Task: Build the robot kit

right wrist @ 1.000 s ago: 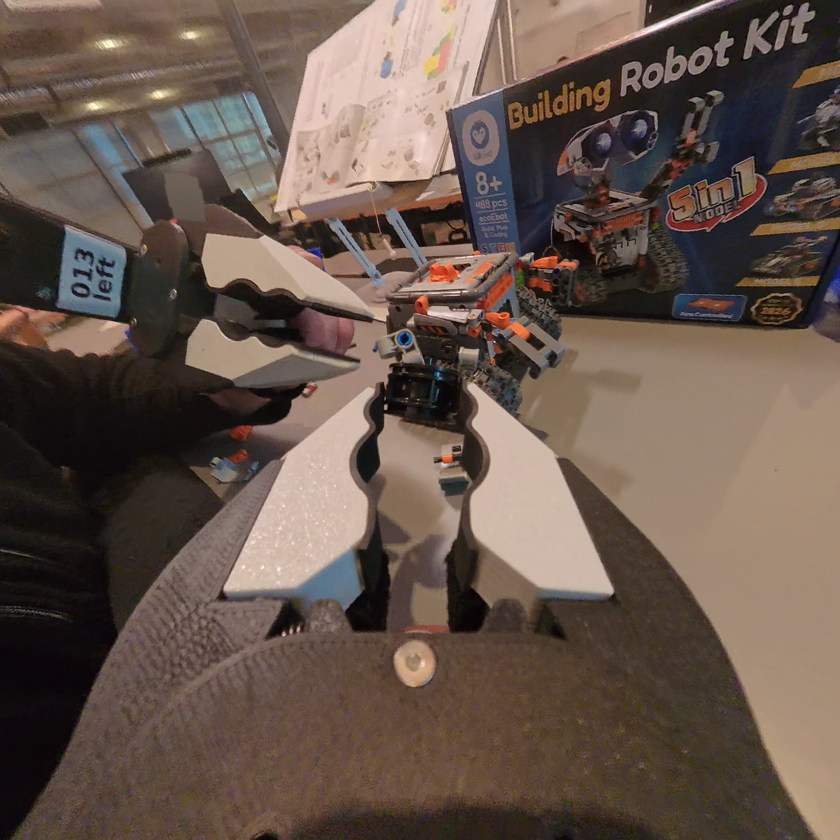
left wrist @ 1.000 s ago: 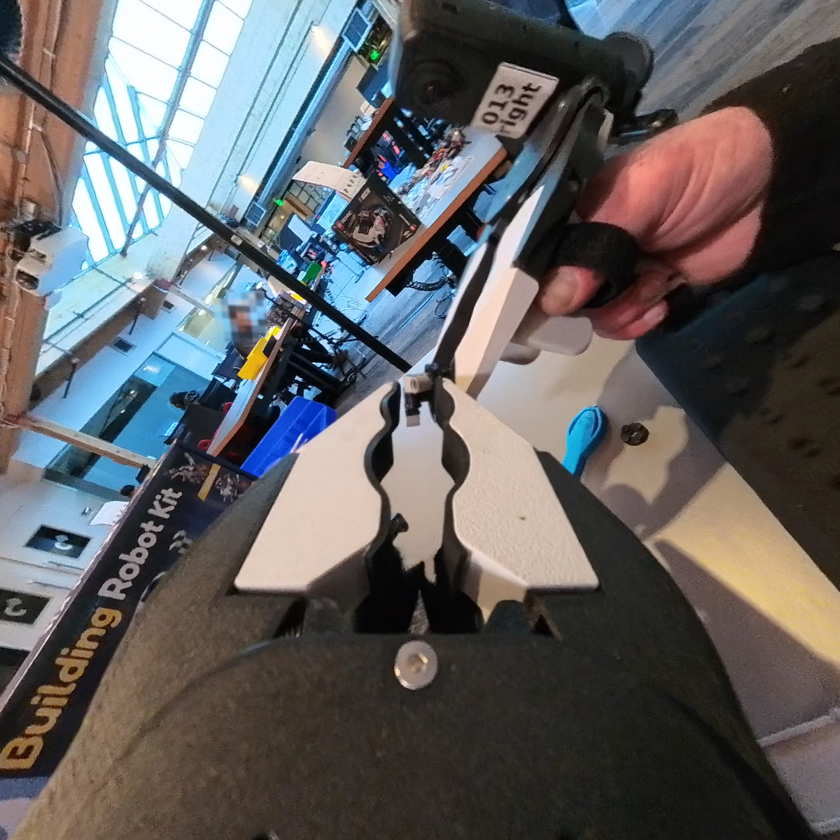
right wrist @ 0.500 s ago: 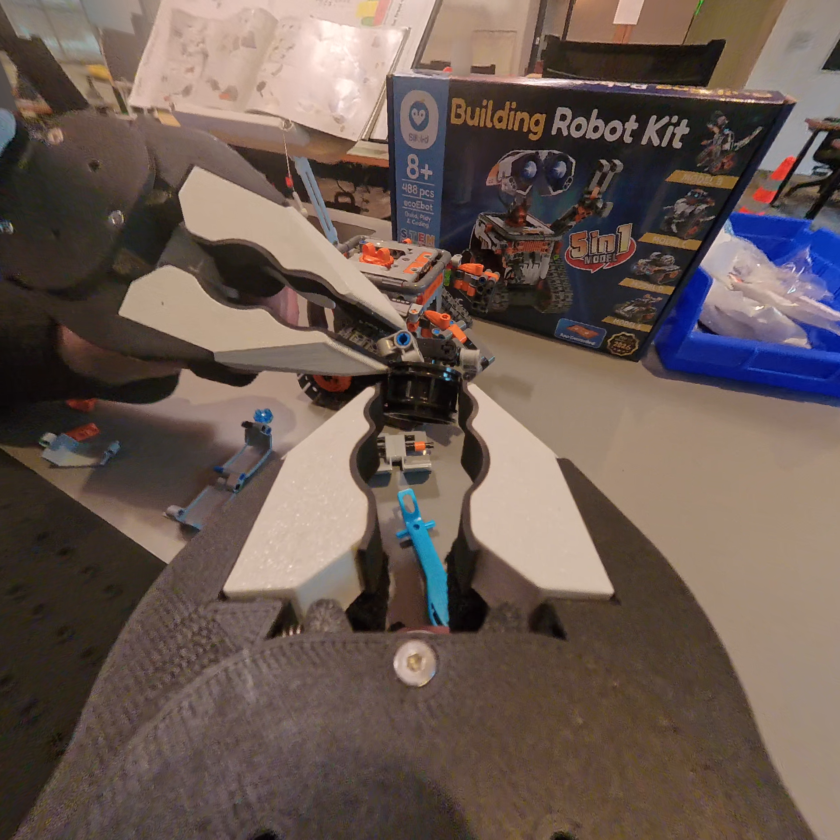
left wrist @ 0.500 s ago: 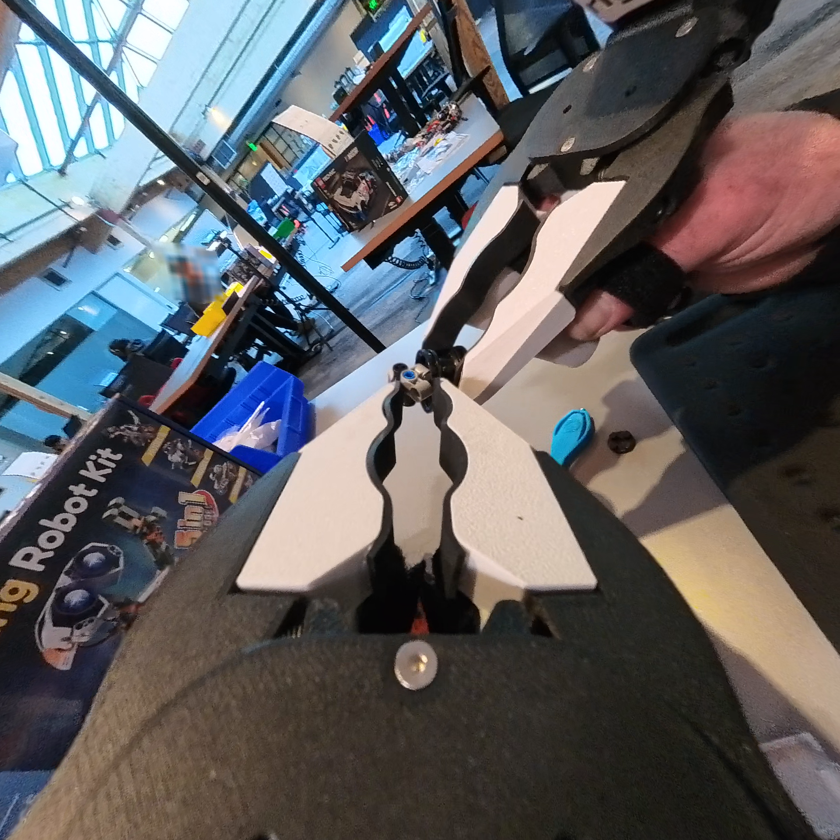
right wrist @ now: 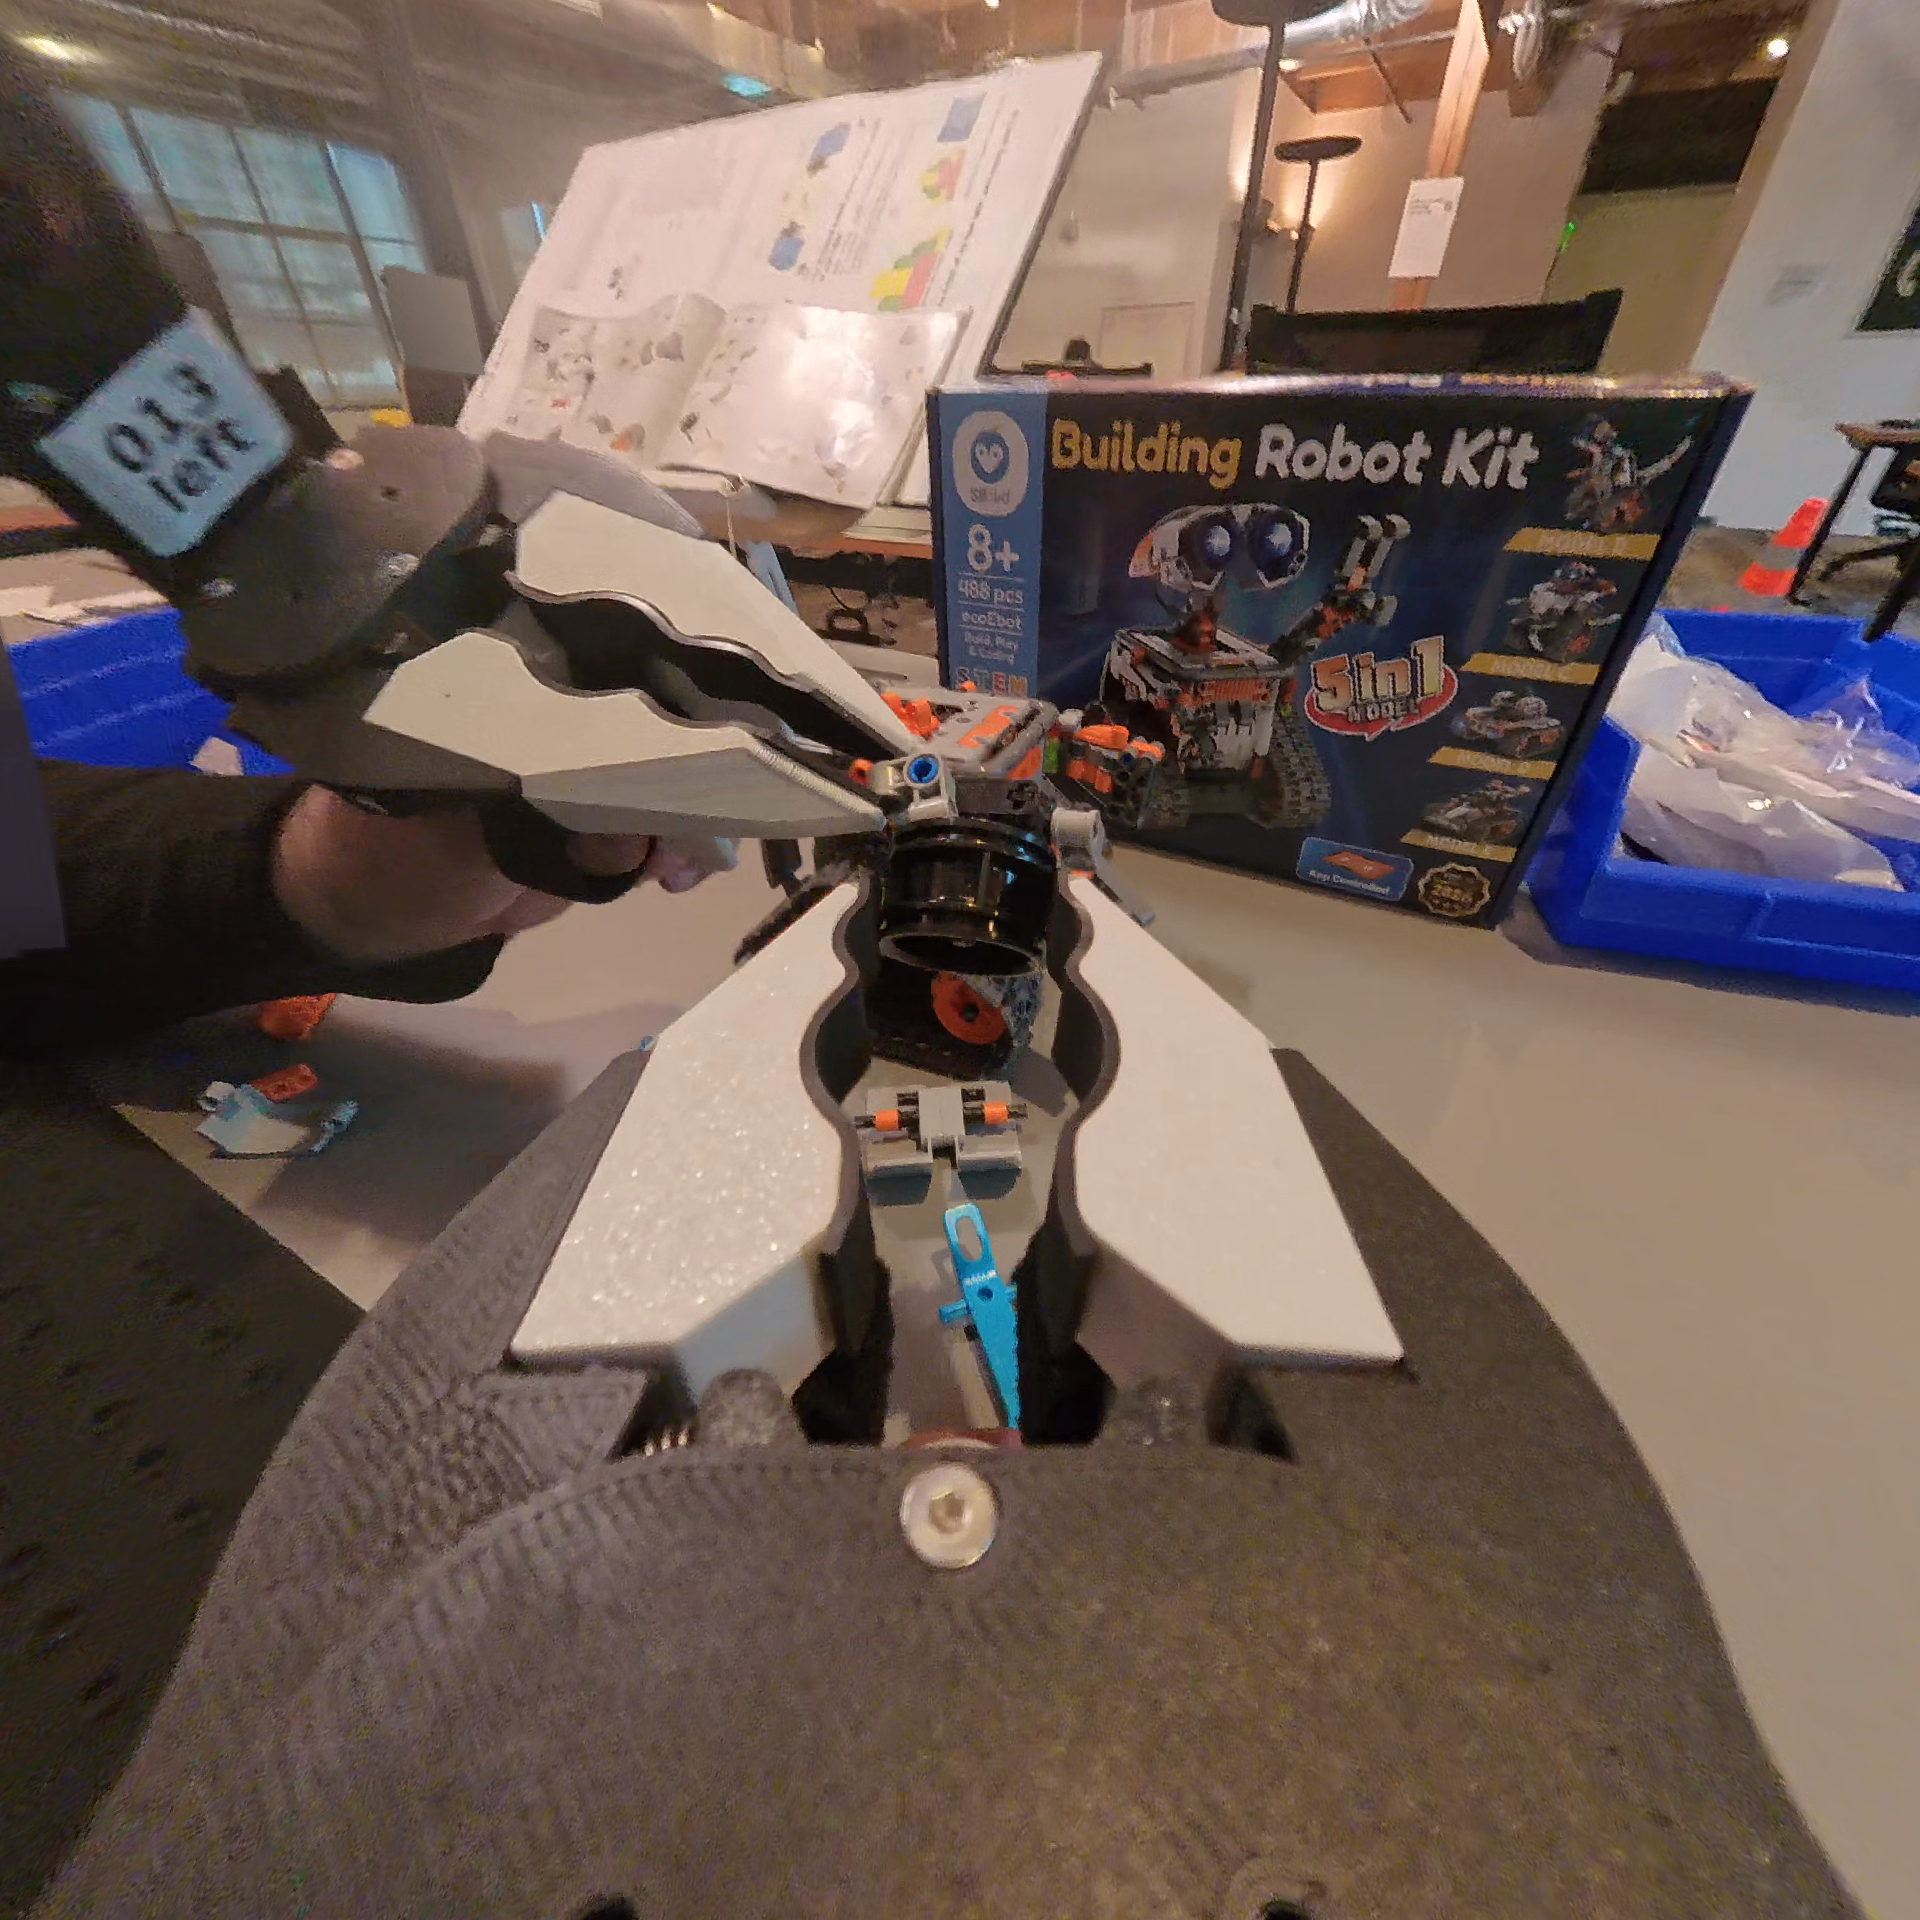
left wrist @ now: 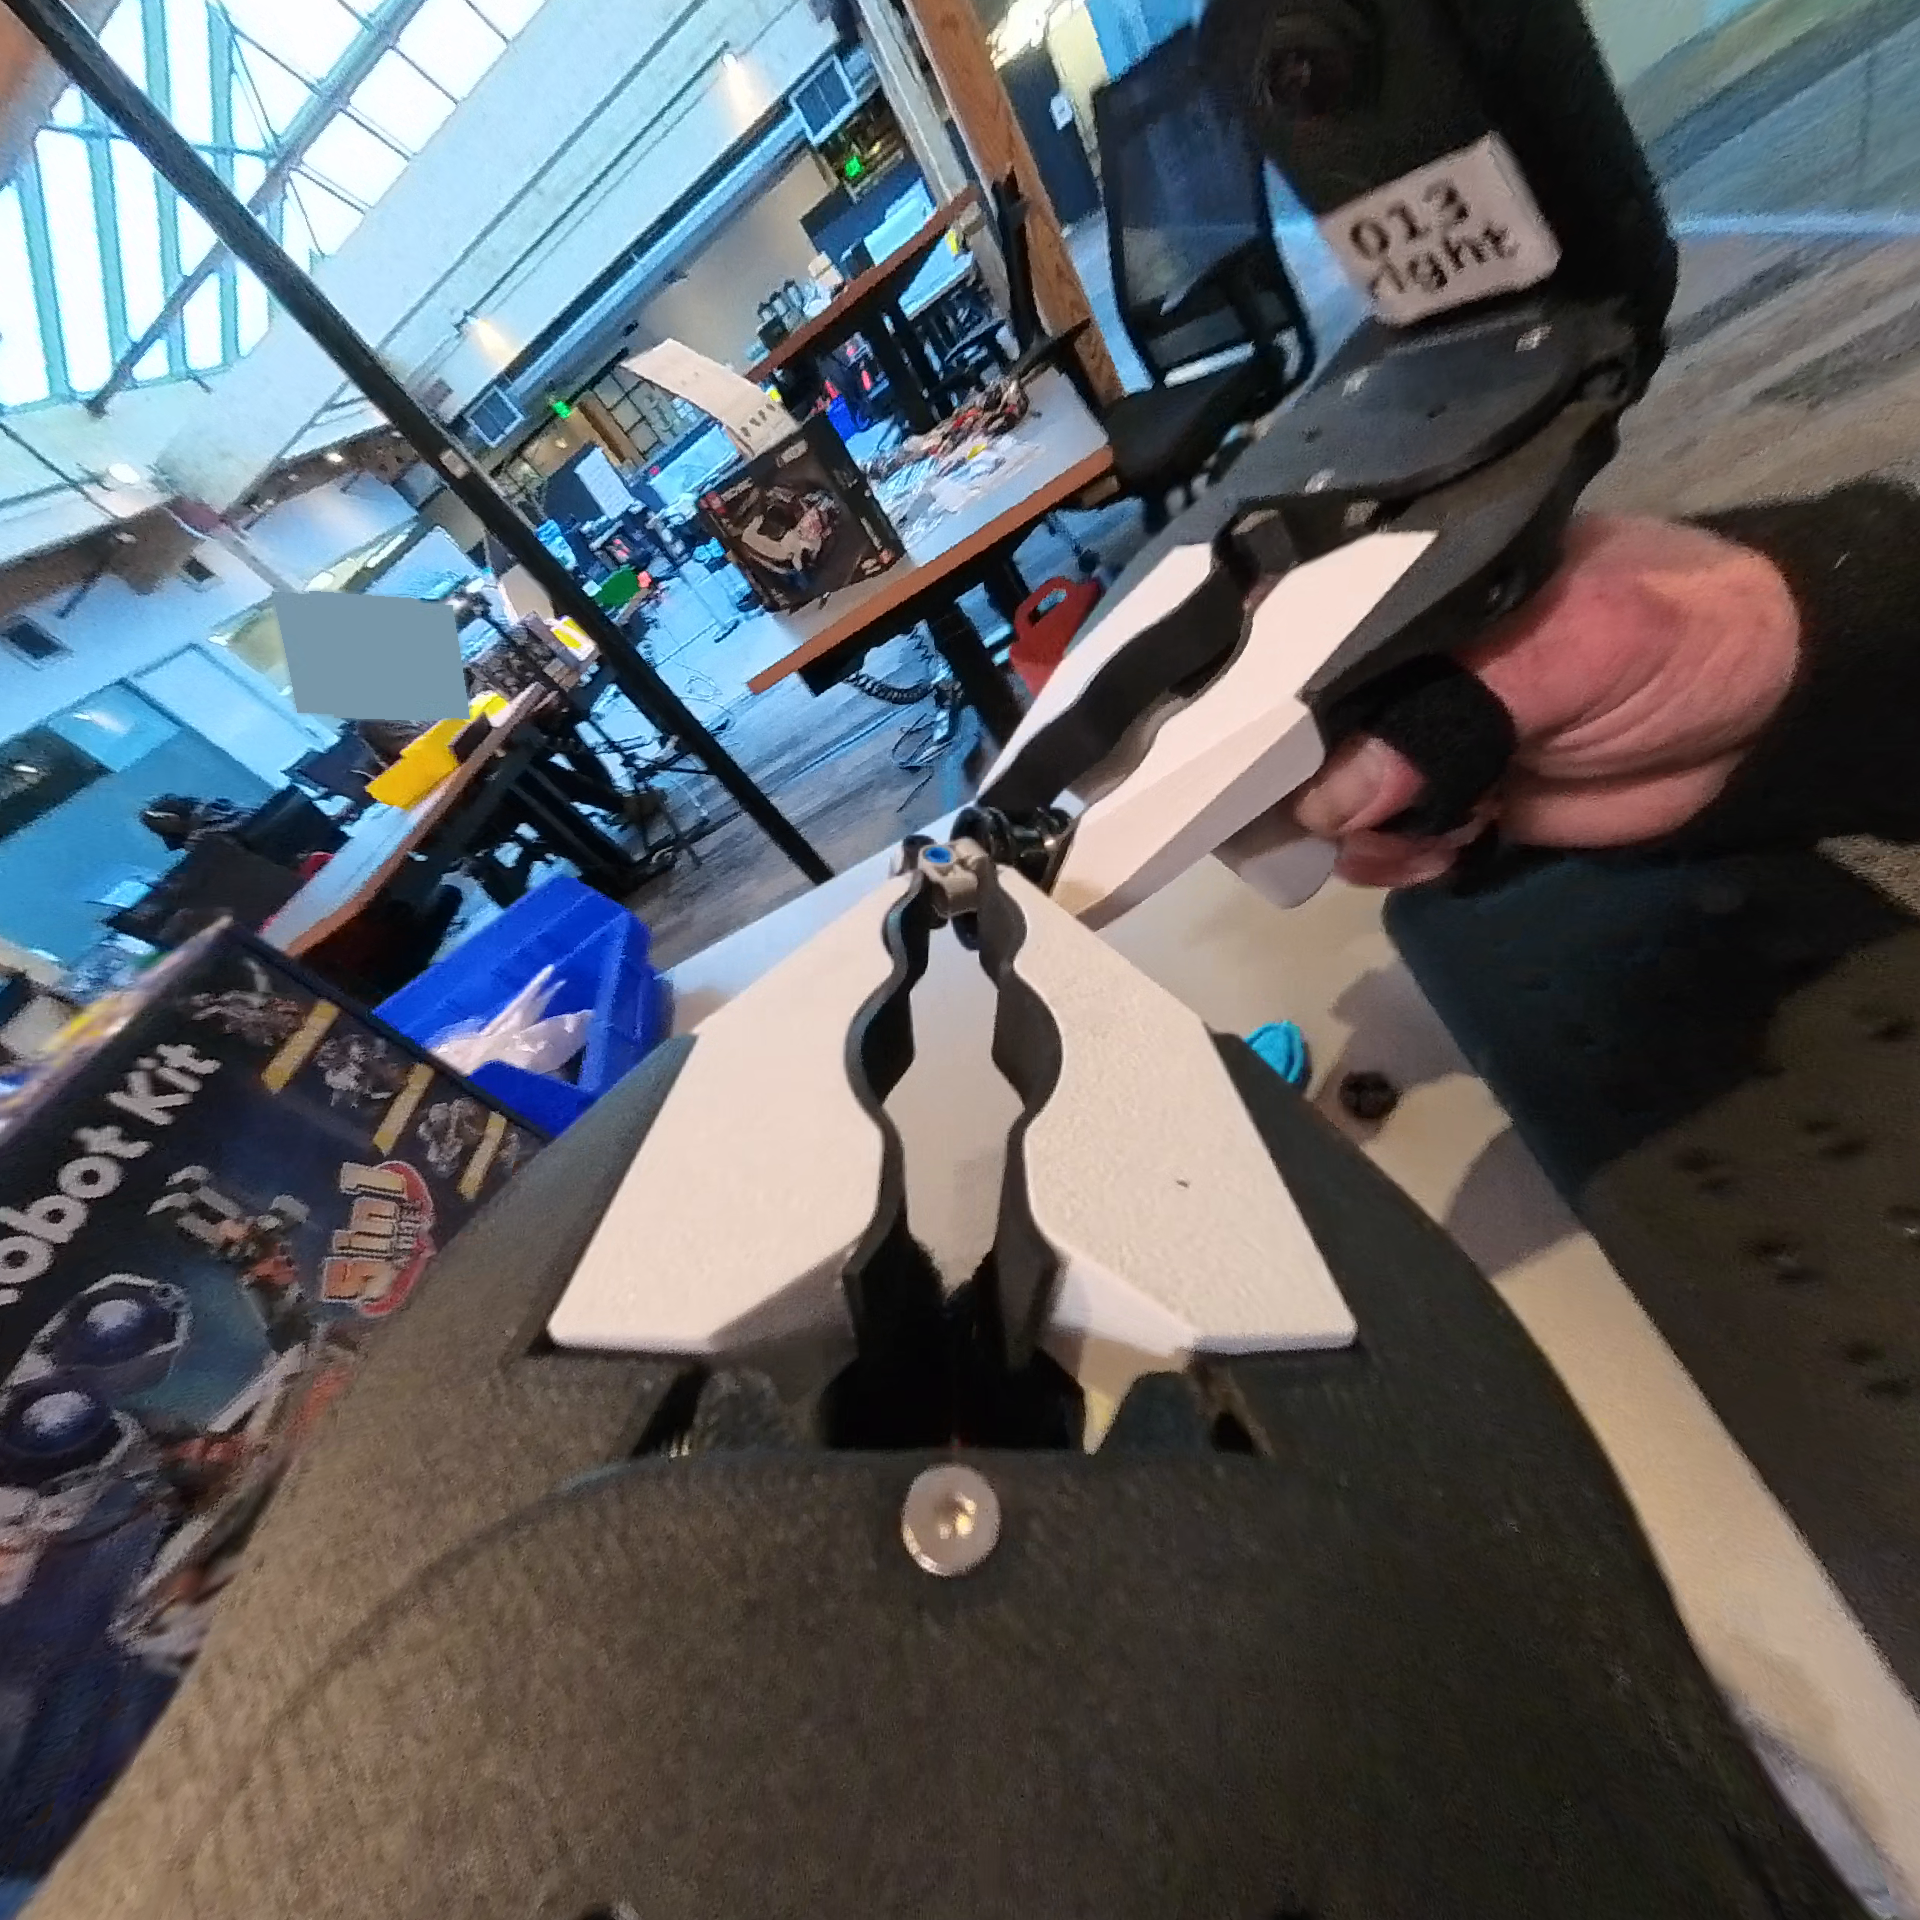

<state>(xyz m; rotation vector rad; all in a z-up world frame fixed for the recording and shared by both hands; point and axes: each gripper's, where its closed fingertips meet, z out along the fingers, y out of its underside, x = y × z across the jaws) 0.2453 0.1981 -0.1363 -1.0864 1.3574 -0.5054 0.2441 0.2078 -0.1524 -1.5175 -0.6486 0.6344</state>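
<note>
My right gripper [right wrist: 961,896] is shut on a black wheel hub [right wrist: 961,883] and holds it above the table. Grey connector pieces sit on top of the hub. My left gripper [left wrist: 951,885] is shut on a small grey connector with a blue pin [left wrist: 940,871]. Its tip meets the top of the hub [left wrist: 1023,831]. In the right wrist view the left gripper [right wrist: 883,795] comes in from the left with the connector [right wrist: 920,774]. A grey and orange brick robot model [right wrist: 997,743] stands just behind the hub. I cannot tell whether the hub touches it.
The kit box [right wrist: 1330,623] stands behind the model, with a blue bin of plastic bags [right wrist: 1766,831] to its right. An open instruction booklet [right wrist: 748,384] leans at the back. A grey-orange piece [right wrist: 940,1132], a blue tool [right wrist: 982,1309] and loose parts [right wrist: 275,1101] lie on the table [right wrist: 1507,1143]. The grippers are tip to tip, or close to it.
The two grippers have come together: the left gripper's connector, a little apart from the hub a second ago, now meets its top. Both stay shut on their parts.
</note>
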